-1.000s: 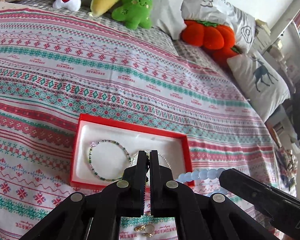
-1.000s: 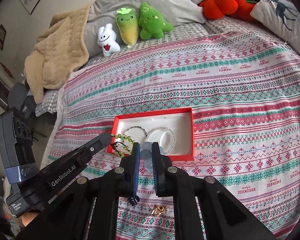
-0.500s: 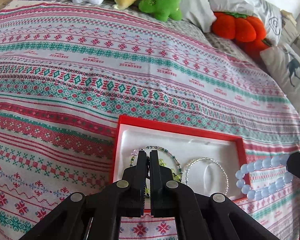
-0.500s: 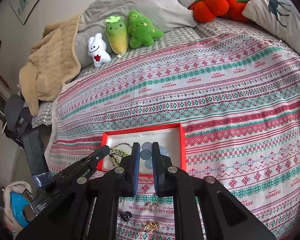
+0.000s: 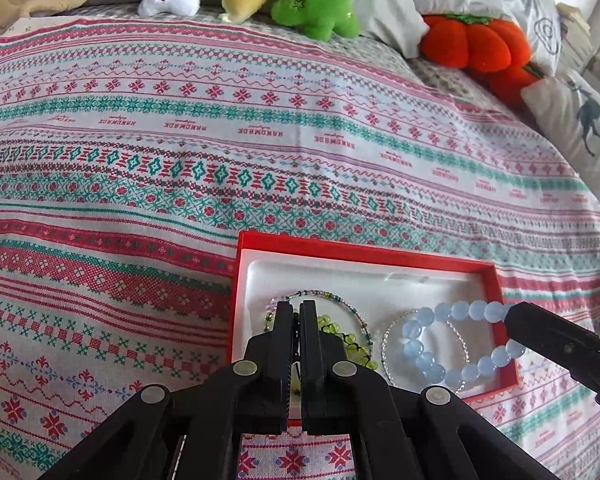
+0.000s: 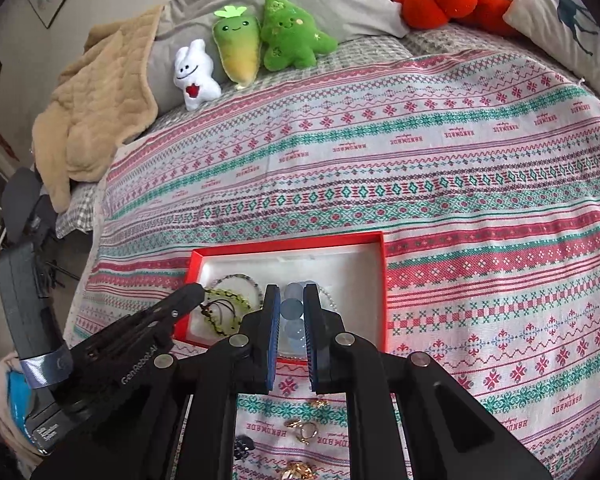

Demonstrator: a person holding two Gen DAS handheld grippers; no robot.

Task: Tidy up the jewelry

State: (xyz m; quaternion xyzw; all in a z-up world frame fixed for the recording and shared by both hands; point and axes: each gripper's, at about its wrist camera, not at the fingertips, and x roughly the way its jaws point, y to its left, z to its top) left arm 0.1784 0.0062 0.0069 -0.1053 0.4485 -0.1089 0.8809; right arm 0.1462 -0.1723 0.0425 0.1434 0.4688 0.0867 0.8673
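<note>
A red box (image 5: 364, 252) with a white lining lies on the patterned bedspread. In it are a thin multicoloured bead bracelet (image 5: 340, 300) and a silver bracelet (image 5: 386, 344). My left gripper (image 5: 296, 308) is shut on a green bead bracelet (image 5: 340, 330) with black cord, which droops onto the lining at the box's left end. My right gripper (image 6: 292, 292) is shut on a pale blue bead bracelet (image 6: 294, 308), which hangs over the silver one. The same blue bracelet (image 5: 424, 360) shows as a loop in the left wrist view. The left gripper (image 6: 194, 294) is at the box's left corner.
Loose gold earrings (image 6: 302, 430) and a small dark piece (image 6: 242, 446) lie on the bedspread in front of the box. Plush toys (image 6: 236, 48), pillows and an orange pumpkin cushion (image 5: 476, 46) line the far side. A beige blanket (image 6: 96, 108) lies at the far left by the bed's edge.
Both grippers have sunk toward the box with their bracelets. The green bracelet now rests on the lining at the left, and the blue one hangs over the silver bracelet.
</note>
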